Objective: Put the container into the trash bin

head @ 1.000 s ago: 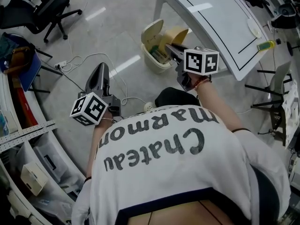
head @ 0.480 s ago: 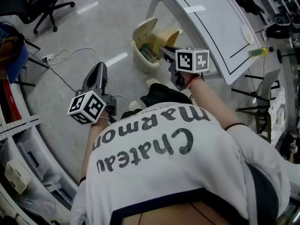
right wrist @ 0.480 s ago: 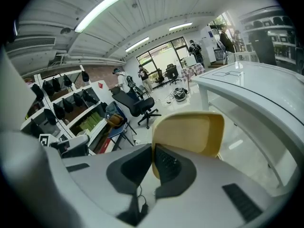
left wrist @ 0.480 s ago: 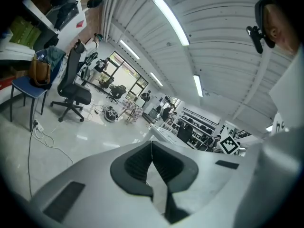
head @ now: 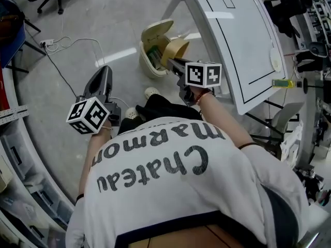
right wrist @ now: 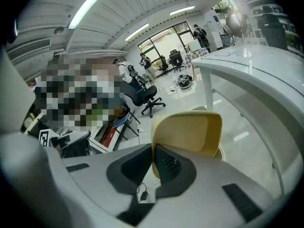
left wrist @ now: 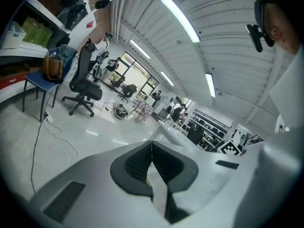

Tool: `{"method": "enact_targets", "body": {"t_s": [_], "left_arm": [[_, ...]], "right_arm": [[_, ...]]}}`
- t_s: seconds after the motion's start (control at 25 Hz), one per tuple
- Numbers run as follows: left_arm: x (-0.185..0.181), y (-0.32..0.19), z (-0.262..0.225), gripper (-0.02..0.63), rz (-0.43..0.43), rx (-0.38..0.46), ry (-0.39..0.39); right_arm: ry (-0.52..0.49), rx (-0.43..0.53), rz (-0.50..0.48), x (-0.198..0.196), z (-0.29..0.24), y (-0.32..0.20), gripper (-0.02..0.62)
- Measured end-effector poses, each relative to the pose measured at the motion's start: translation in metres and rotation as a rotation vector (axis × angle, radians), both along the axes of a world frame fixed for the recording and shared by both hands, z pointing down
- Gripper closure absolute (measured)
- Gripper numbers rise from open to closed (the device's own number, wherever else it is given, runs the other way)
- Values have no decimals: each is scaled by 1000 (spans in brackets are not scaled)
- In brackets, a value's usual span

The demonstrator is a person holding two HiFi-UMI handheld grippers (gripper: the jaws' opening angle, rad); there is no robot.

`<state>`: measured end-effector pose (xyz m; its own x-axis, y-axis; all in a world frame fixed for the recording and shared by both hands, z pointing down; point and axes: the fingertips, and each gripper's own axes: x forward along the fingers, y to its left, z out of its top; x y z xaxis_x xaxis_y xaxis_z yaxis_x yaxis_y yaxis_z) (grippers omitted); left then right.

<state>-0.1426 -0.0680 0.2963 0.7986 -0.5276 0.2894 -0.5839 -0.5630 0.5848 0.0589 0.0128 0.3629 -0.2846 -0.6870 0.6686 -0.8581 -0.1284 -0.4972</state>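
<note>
The container (head: pixel 176 47) is a tan plastic tub, held tilted on its side. My right gripper (head: pixel 169 62) is shut on its wall and holds it just above the right rim of the cream trash bin (head: pixel 151 61), whose lid stands open. In the right gripper view the container (right wrist: pixel 190 131) fills the middle, its edge pinched where the right gripper (right wrist: pixel 153 148) closes. My left gripper (head: pixel 104 70) hangs over the floor to the left of the bin, shut with nothing in it. In the left gripper view the left gripper (left wrist: pixel 152 143) points out across the room.
A white table (head: pixel 235 40) marked with black lines stands right of the bin, one leg (head: pixel 177 1) close behind it. Cables (head: pixel 57 43) trail over the grey floor. Shelving (head: pixel 13 138) runs along the left. The person's shoes (head: pixel 150 92) are just below the bin.
The right gripper has carried the container left, from beside the bin's lid to over its rim. The left gripper stays shut, keeping its place to the left.
</note>
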Motion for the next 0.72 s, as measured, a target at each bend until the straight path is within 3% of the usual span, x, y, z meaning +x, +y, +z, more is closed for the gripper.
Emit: {"method": "enact_targets", "body": {"t_s": [0.52,0.72], "left_arm": [[69,-16,53,581,-129,-94,-76],[85,-20,86,581,-184,-134,-140]], "right_arm": [[-116,-176,-197,51,101,-16,557],[-168,-259,-280,63,142,-22,557]]}}
